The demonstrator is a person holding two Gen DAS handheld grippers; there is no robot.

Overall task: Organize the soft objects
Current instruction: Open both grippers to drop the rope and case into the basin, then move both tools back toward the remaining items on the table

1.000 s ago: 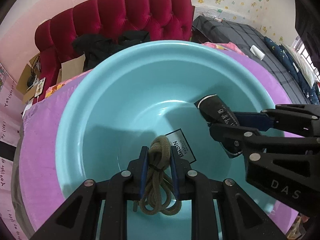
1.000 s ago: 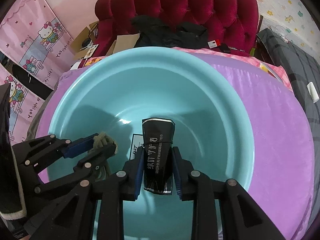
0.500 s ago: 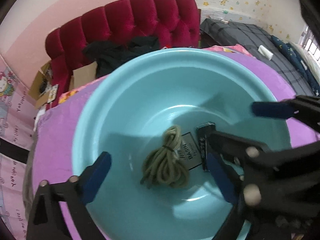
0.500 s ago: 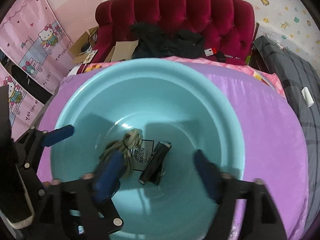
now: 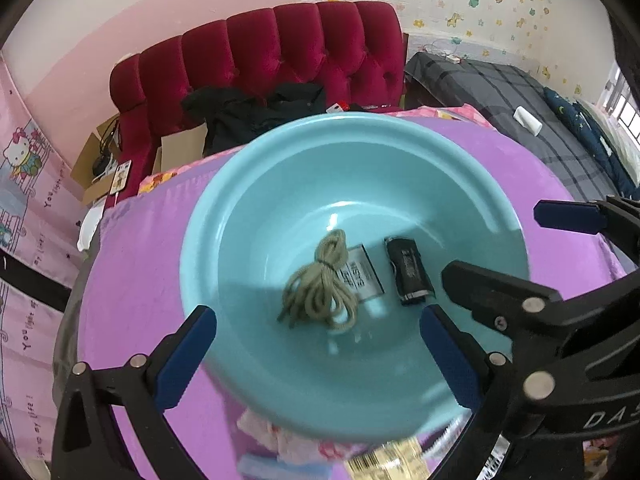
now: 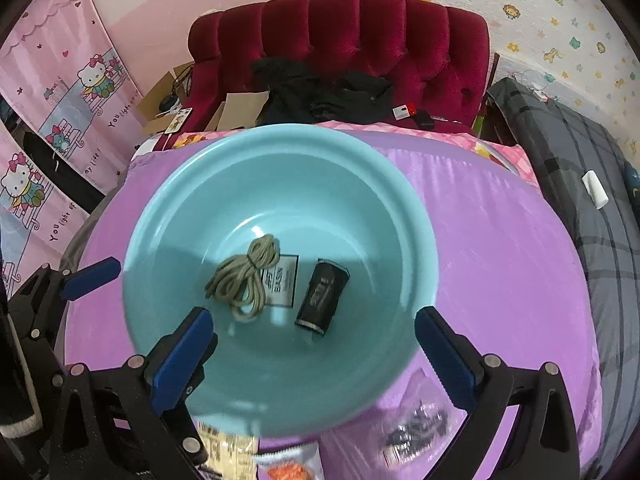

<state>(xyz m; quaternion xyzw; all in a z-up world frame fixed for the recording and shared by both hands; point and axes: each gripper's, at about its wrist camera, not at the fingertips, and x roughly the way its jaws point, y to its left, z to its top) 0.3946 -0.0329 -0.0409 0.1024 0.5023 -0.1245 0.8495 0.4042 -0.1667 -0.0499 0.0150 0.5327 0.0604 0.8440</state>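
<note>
Below both tools, on the basin [image 6: 132,248] floor: rope bundle [image 6: 244,278] left, black pouch [image 6: 323,298] right, sticker between.

Left tool [image 5: 316,354] released, nothing between its fingers. Right tool [image 6: 314,354] at full spread, empty too.

Pouch long axis runs near-to-far, slightly tilted; rope likewise.

More packets lie blurred at the near rim, right tool likely closer.

Sticker reads "BASIN"; wall hanging [image 6: 60,120] "You light up my life!"

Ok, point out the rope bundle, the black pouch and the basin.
rope bundle [image 6: 244,280], right wrist view, on its coiled loops.
black pouch [image 6: 322,298], right wrist view, middle of its printed face.
basin [image 5: 280,148], left wrist view, far rim.
</note>
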